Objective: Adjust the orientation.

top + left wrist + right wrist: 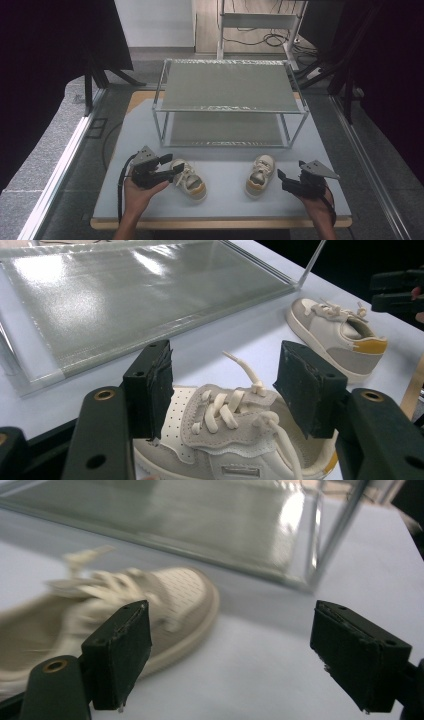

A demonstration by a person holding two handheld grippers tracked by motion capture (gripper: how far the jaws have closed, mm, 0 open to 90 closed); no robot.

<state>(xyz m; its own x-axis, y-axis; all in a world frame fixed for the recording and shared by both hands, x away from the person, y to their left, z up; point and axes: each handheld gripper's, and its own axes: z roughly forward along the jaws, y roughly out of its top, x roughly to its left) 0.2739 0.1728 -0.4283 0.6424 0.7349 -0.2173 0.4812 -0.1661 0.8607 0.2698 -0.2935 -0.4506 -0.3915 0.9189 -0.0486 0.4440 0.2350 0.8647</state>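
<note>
My left gripper stands wide, its pads straddling the laced top of the left shoe near the front edge of the table. My right gripper is wide too, holding nothing, with the right shoe just beside its jaw and the two-tier rack behind, toward the far edge. If I close left now, I judge the pads may catch only loose laces and the shoe may tip or slip out.
</note>
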